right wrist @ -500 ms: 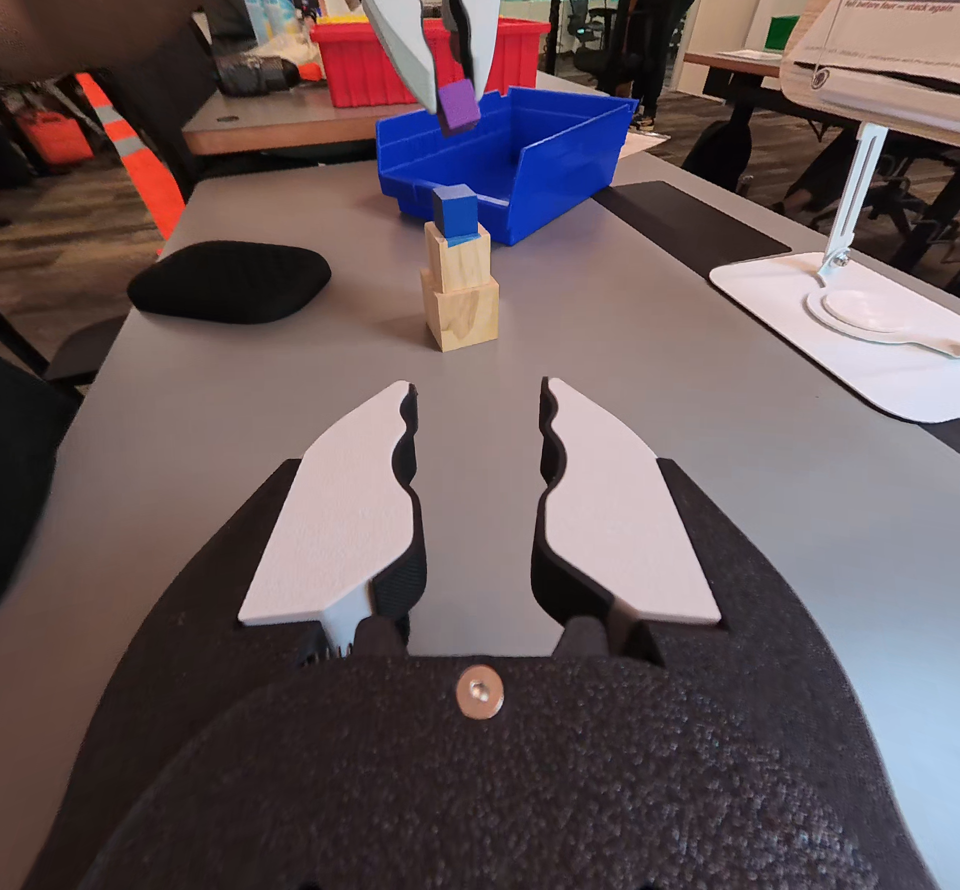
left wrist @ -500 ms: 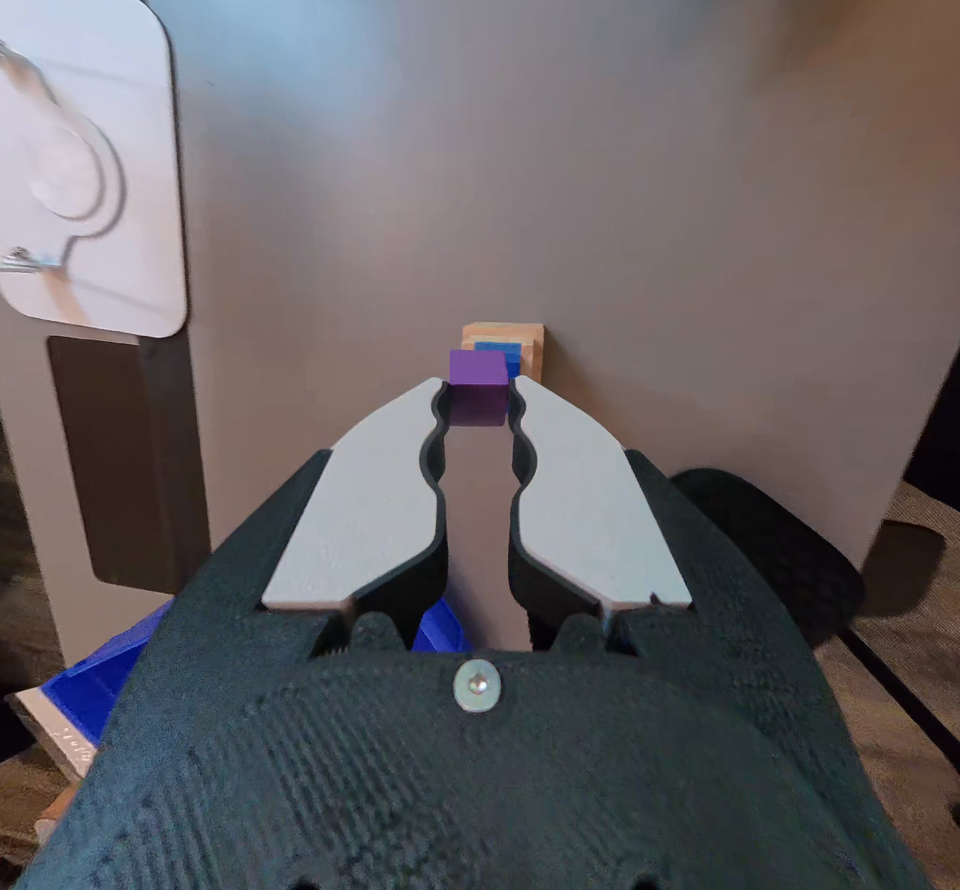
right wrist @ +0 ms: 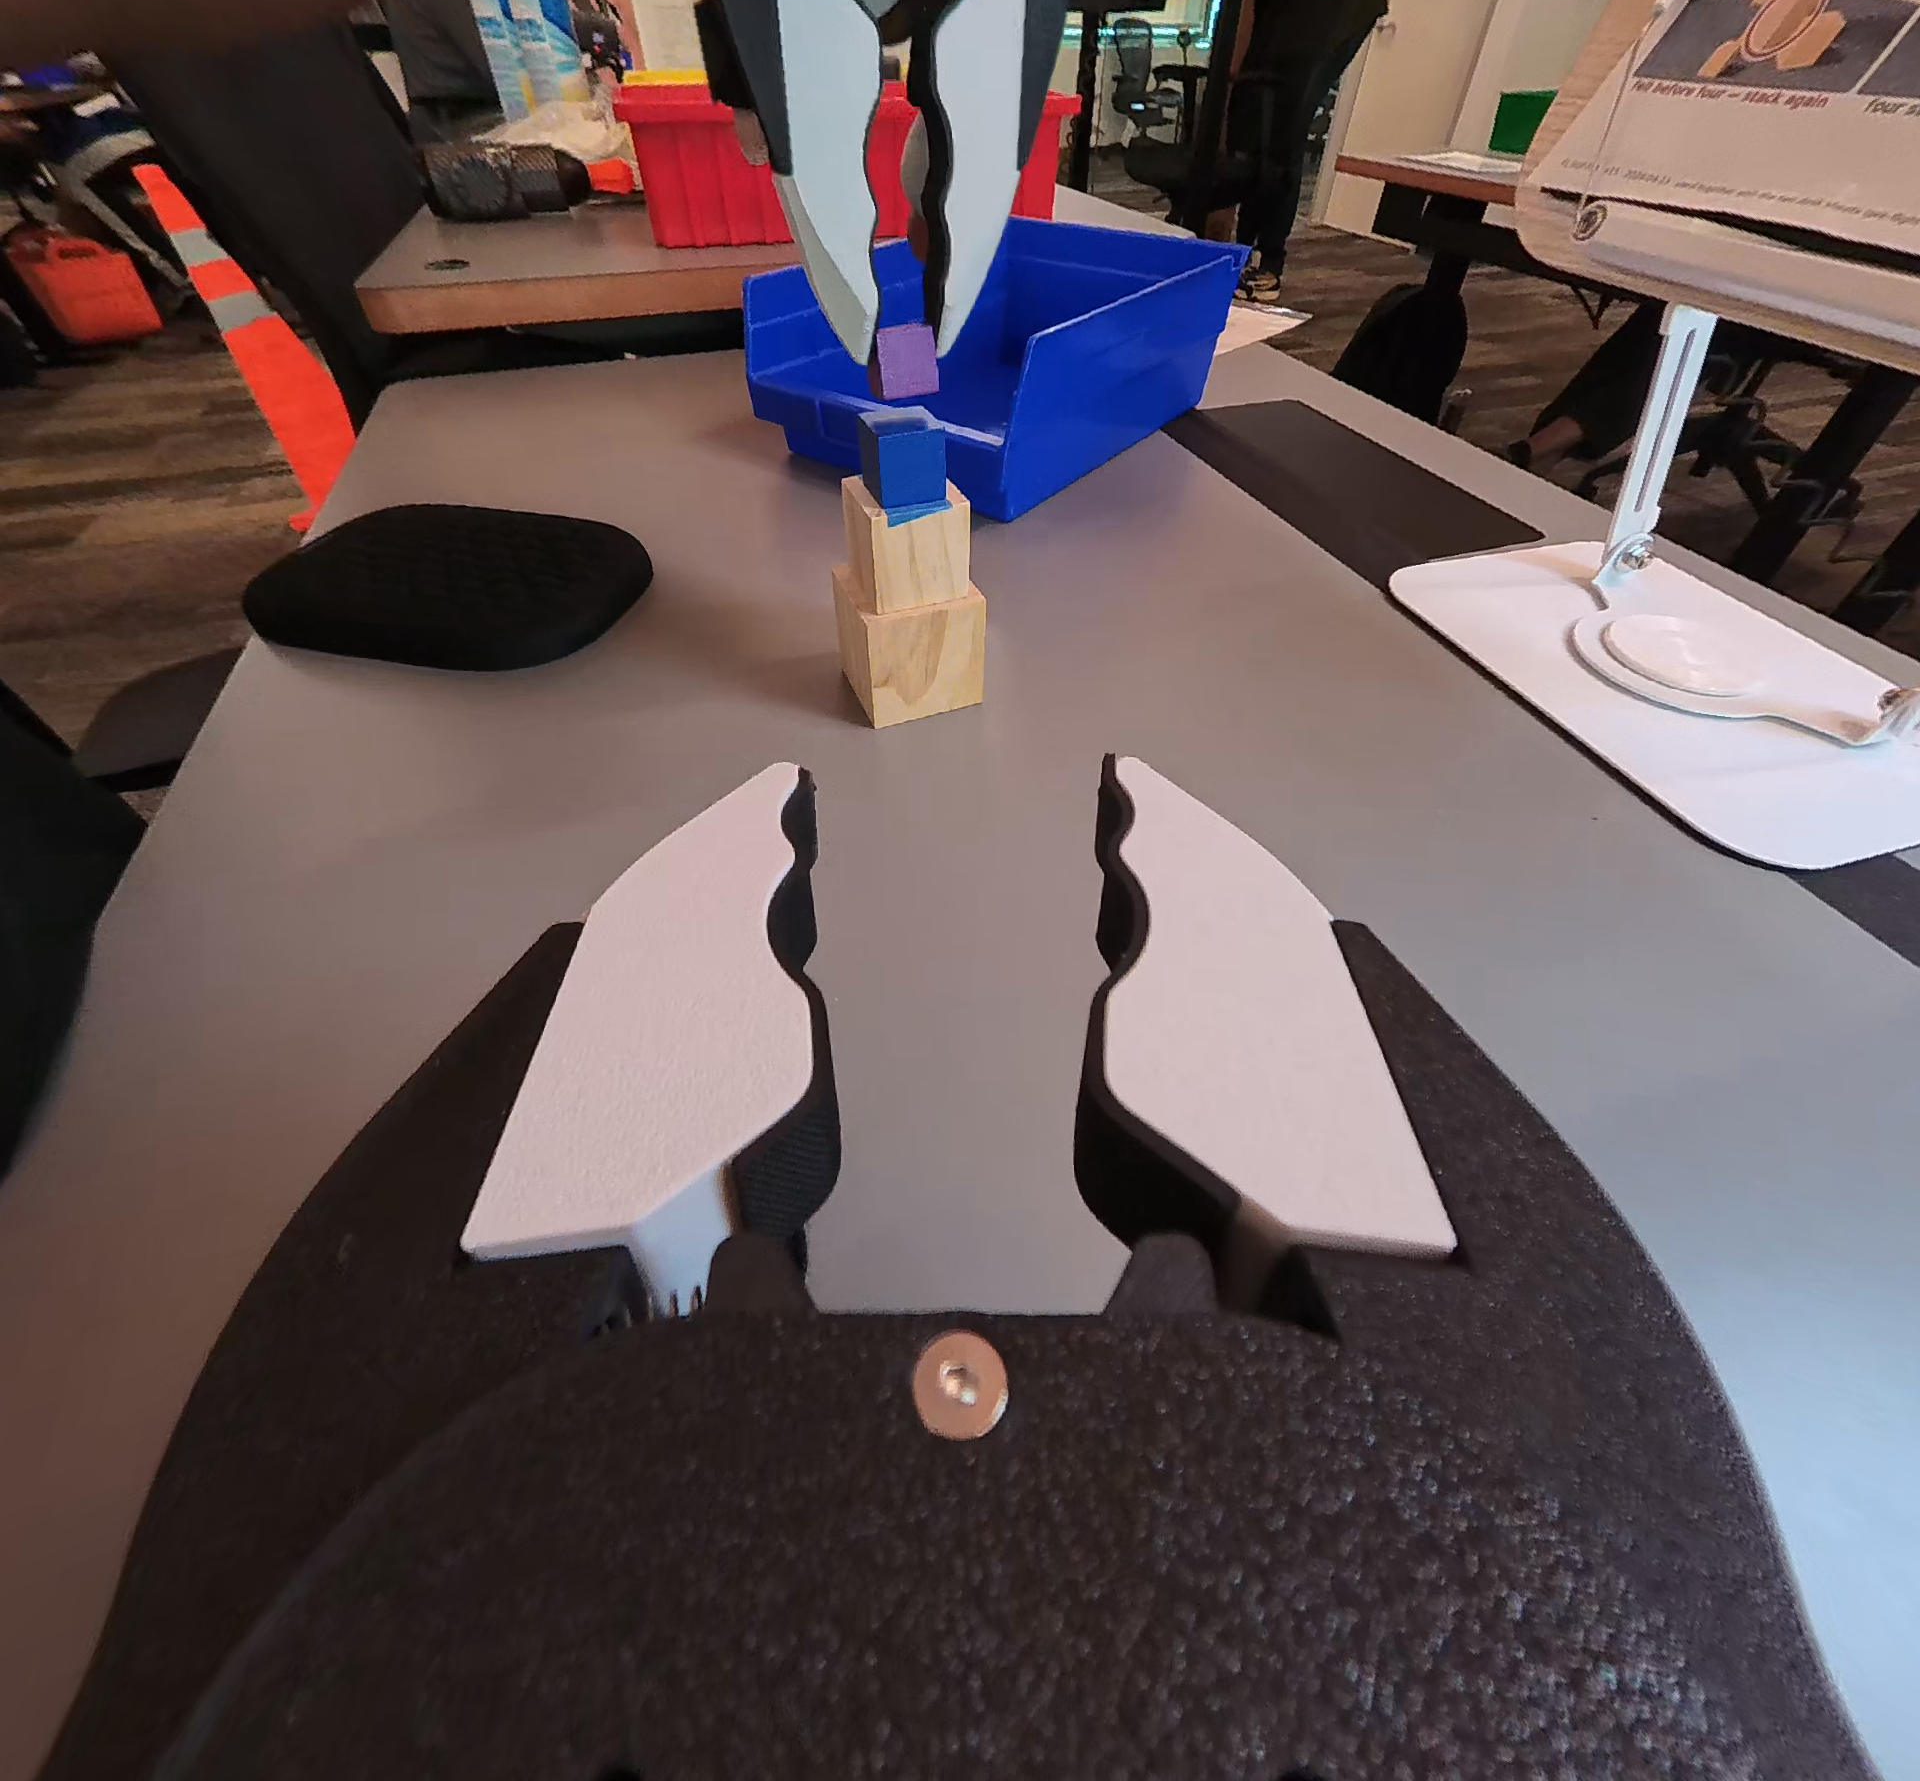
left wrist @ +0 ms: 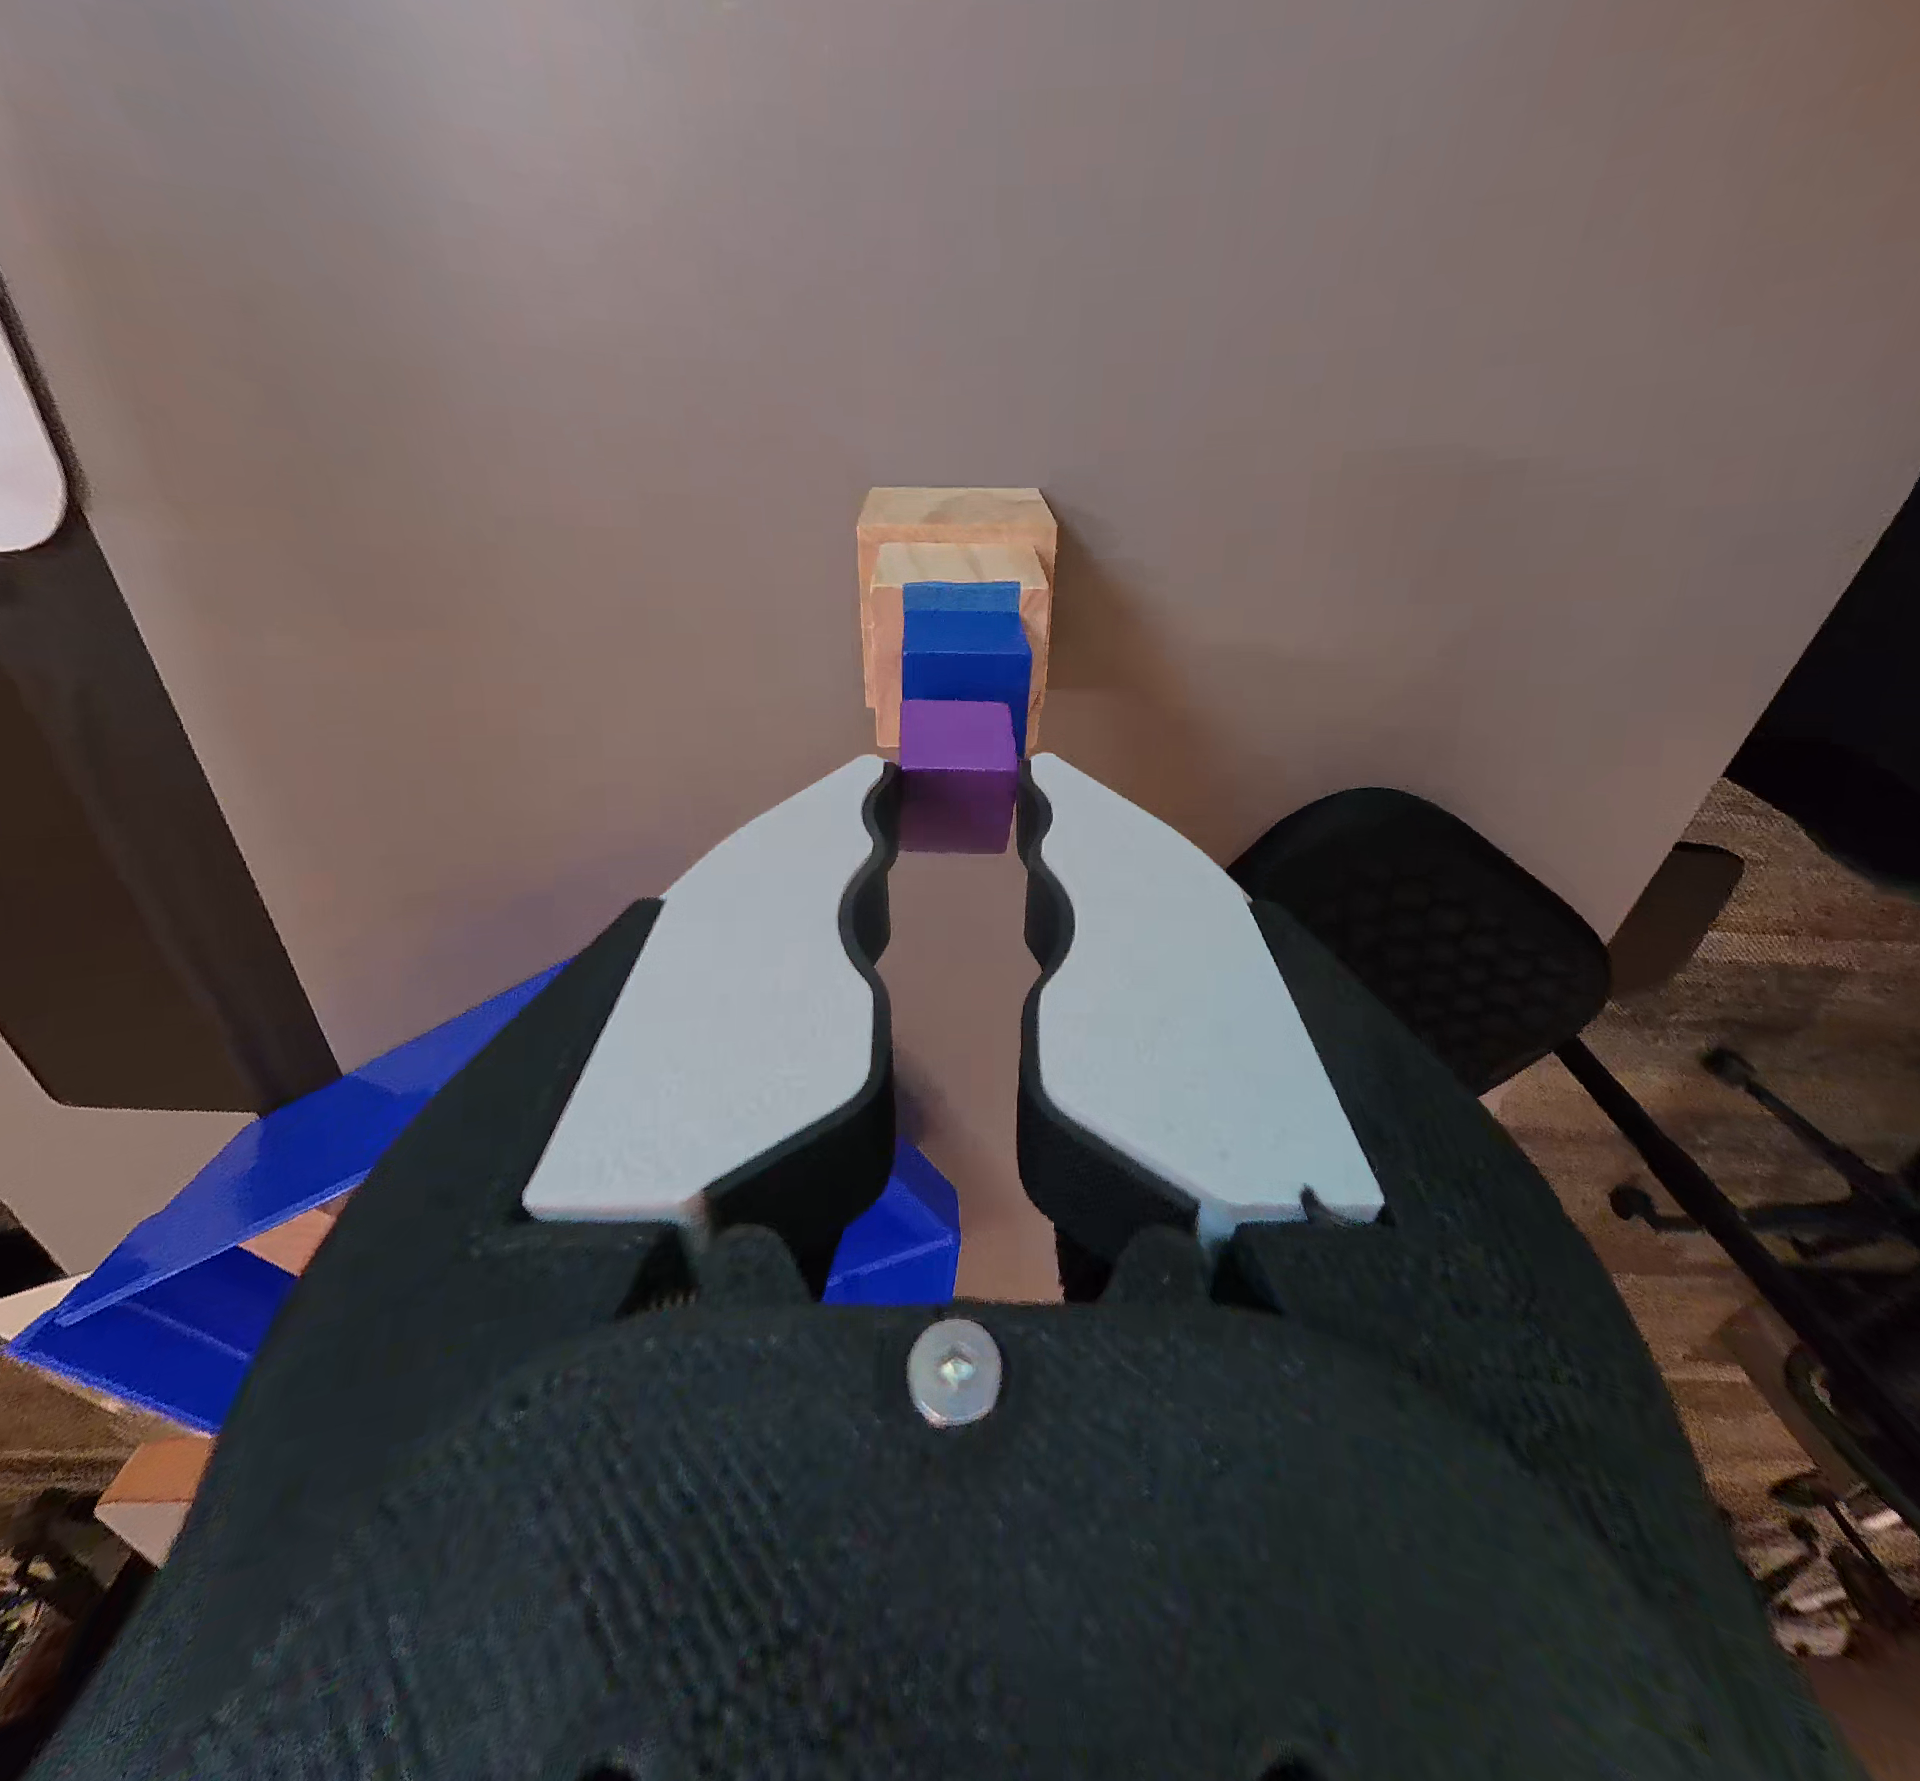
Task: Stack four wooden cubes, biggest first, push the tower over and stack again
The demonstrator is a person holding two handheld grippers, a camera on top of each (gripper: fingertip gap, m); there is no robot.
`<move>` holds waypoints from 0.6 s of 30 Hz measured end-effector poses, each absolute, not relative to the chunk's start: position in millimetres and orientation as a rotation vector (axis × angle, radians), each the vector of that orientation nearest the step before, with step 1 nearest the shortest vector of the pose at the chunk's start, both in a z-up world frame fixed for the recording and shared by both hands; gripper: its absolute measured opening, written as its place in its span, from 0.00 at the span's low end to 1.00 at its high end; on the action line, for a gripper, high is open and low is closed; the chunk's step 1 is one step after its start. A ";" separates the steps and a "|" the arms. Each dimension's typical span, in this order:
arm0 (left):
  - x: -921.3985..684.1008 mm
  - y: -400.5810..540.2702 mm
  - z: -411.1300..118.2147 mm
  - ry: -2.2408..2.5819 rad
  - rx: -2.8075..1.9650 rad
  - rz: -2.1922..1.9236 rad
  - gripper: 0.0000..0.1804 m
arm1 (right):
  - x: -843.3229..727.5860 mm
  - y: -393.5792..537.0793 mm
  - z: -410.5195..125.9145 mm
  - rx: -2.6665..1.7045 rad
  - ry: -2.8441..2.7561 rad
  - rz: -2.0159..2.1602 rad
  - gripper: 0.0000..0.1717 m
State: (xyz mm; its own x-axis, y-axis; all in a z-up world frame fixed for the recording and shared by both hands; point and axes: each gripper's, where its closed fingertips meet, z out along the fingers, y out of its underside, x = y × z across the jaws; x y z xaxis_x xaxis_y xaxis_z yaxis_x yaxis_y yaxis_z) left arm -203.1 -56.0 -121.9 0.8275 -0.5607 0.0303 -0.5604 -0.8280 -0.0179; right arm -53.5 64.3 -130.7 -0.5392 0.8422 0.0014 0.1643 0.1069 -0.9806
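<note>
Three cubes stacked on table (right wrist: 1195,796): two wooden, blue cube (right wrist: 902,462) on top. Left gripper (right wrist: 902,341) pinches purple cube (right wrist: 906,362) just above blue cube, unplaced; right gripper (right wrist: 956,775) jaws spread, empty; toppling and restacking remain

Each gripper is made of a rough black body with bumpy sides. The left gripper (left wrist: 957,775) and the right gripper (right wrist: 956,775) are each fitted with two pale, flat fingers with wavy black inner edges. One shiny silver screw (right wrist: 959,1398) is set in the middle.
</note>
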 end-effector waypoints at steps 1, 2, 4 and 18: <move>-203.4 -56.2 -123.4 0.924 -3.005 -0.052 0.12 | -53.5 63.7 -131.4 -0.981 -1.801 1.471 0.30; -203.3 -56.1 -124.7 0.929 -3.012 -0.053 0.12 | -53.6 63.0 -132.1 -0.981 -1.805 1.470 0.30; -202.5 -56.2 -126.9 0.943 -3.025 -0.056 0.12 | -53.8 61.8 -133.6 -0.979 -1.813 1.465 0.30; -198.9 -52.1 -129.7 0.958 -3.046 -0.074 0.12 | -54.3 61.1 -136.7 -0.987 -1.823 1.461 0.30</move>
State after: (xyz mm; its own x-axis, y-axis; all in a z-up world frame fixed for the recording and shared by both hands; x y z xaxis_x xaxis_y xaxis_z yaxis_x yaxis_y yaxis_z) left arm -198.9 -52.1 -129.7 0.8191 -0.5705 0.0596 -0.5729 -0.8188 0.0362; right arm -54.3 61.1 -136.7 -0.5463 0.8376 0.0005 0.1815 0.1189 -0.9762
